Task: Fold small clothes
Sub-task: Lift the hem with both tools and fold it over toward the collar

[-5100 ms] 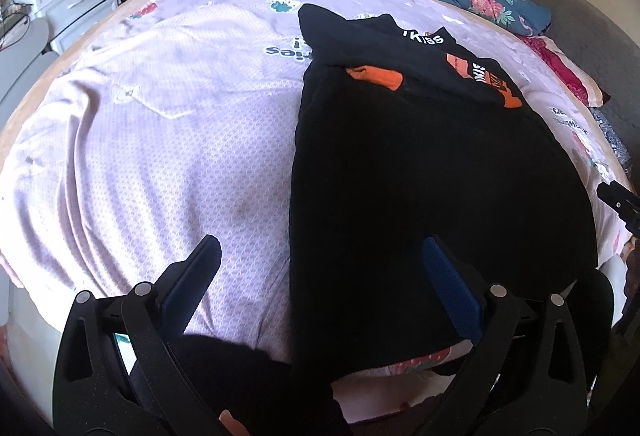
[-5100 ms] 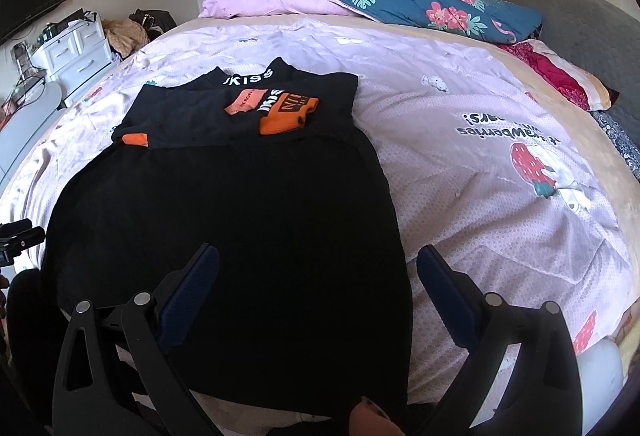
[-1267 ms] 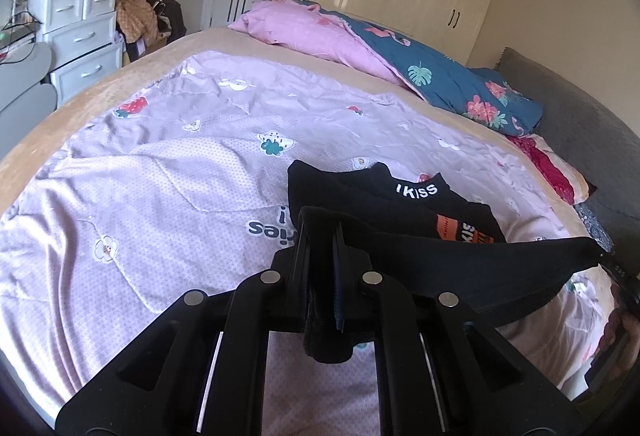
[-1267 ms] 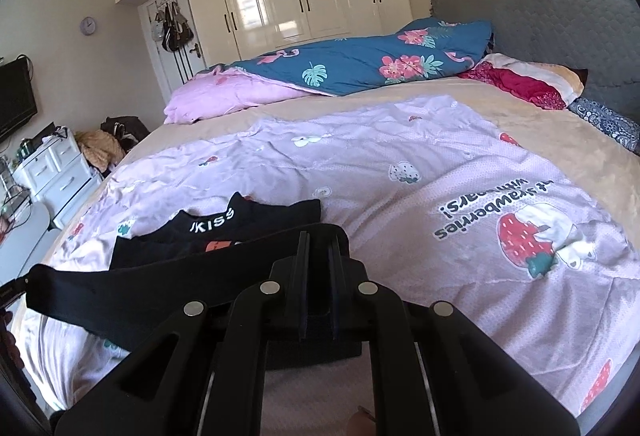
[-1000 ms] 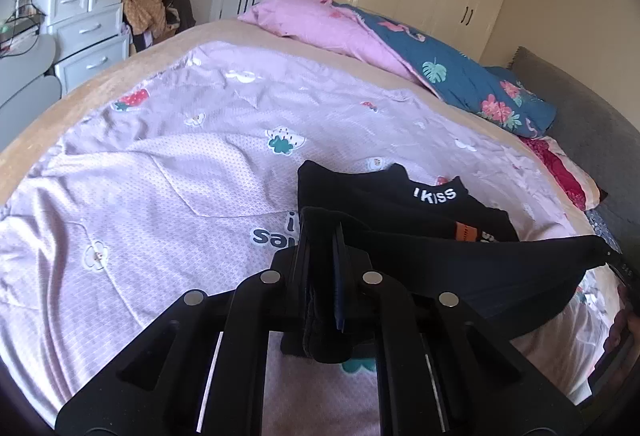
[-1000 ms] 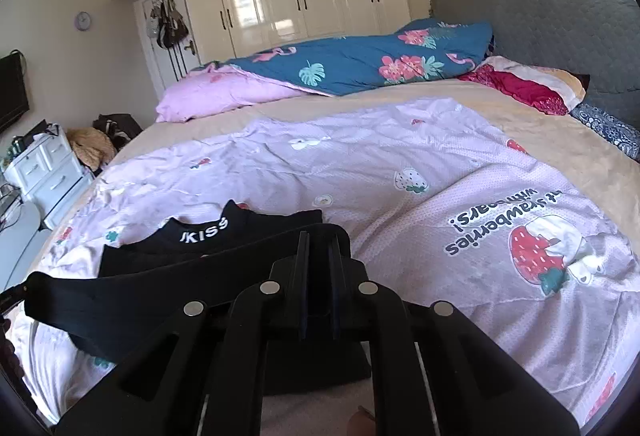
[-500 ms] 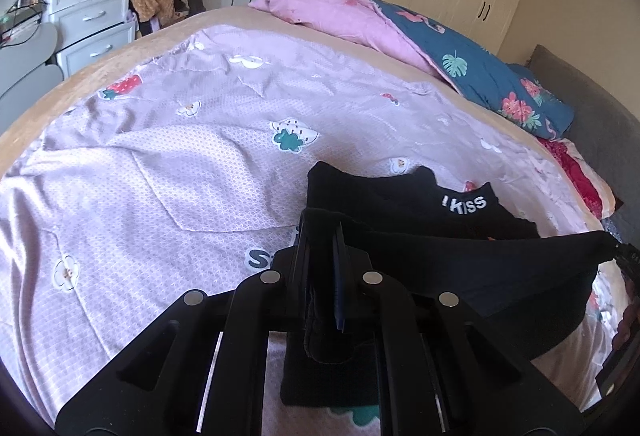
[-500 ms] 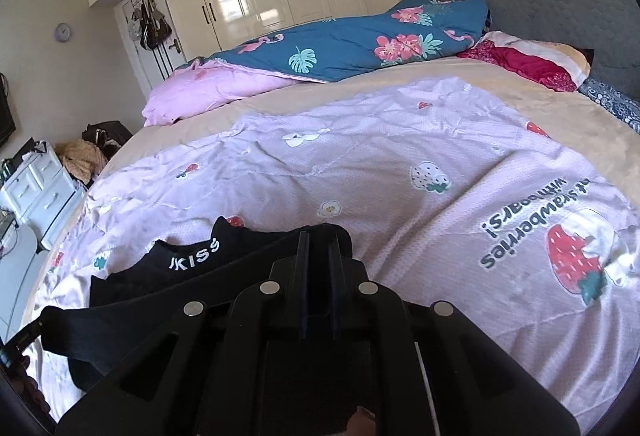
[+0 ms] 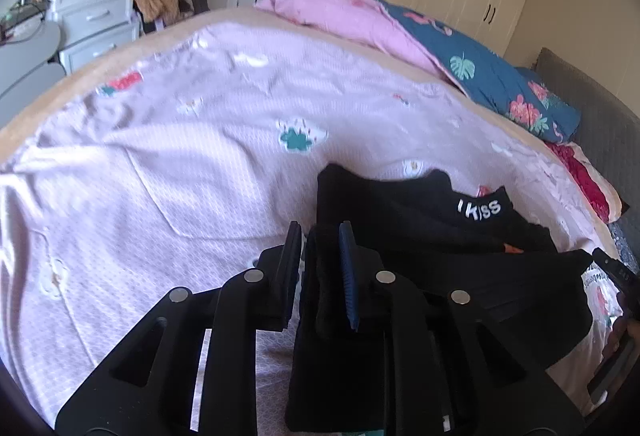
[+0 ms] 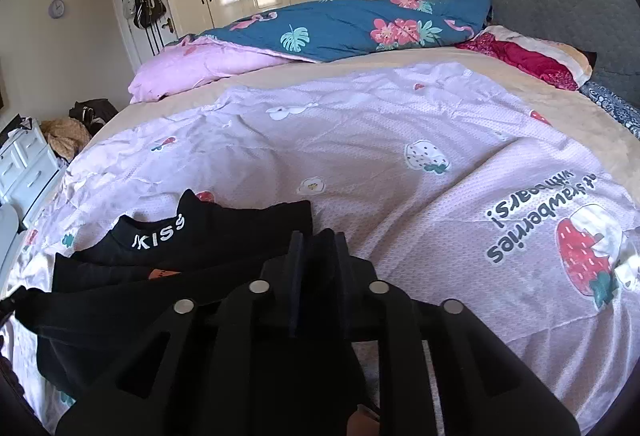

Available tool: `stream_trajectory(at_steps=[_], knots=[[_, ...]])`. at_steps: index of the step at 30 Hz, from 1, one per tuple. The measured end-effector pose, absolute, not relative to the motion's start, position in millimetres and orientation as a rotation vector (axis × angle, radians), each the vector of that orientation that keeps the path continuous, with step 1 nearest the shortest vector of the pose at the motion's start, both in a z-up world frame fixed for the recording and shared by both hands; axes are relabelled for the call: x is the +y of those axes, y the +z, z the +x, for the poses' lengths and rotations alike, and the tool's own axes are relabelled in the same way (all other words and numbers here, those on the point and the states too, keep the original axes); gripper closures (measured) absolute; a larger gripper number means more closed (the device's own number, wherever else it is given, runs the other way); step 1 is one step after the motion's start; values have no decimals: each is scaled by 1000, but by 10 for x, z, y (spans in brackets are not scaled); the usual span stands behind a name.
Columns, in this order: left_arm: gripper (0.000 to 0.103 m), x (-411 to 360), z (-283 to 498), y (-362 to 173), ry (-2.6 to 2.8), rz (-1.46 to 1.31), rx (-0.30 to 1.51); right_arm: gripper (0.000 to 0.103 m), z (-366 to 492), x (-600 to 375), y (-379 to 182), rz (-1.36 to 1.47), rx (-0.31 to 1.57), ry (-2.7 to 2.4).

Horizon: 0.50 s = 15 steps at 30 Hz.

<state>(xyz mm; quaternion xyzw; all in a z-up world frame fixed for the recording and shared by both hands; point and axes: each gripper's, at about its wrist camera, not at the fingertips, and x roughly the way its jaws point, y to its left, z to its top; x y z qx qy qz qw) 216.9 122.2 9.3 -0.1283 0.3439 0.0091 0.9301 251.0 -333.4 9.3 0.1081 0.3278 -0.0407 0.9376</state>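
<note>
A black garment (image 9: pixel 400 212) with "KISS" in white on its collar lies on the bed, its lower half folded up towards the collar. The fold's left corner sits between the fingers of my left gripper (image 9: pixel 320 240), whose jaws are opening; a thin gap shows beside the left finger (image 9: pixel 294 252). In the right wrist view the same garment (image 10: pixel 224 232) has its right corner between the parting fingers of my right gripper (image 10: pixel 319 240), which is opening too. The hem stretches slack between the two grippers. A sliver of orange label (image 10: pixel 160 273) shows under the fold.
A lilac quilt (image 10: pixel 420 176) with strawberry prints covers the bed. A blue floral duvet (image 10: pixel 360 24) and pink bedding (image 9: pixel 340 24) lie at the far side, a grey headboard (image 10: pixel 560 4) to the right. White drawers (image 9: pixel 92 8) stand left of the bed.
Both grippers carried the hem forward and down over the garment towards its collar, hiding most of the orange patches. Their jaws, shut on the cloth before, have parted slightly.
</note>
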Motion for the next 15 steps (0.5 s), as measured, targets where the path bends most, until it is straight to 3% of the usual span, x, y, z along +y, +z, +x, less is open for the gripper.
stream_trajectory(at_steps=[8, 15], knots=[[91, 957, 1869, 310, -62, -185, 636, 82, 2296, -3132, 195, 167, 646, 12], [91, 402, 1843, -2, -223, -67, 793, 82, 2183, -2689, 45, 39, 762, 143]])
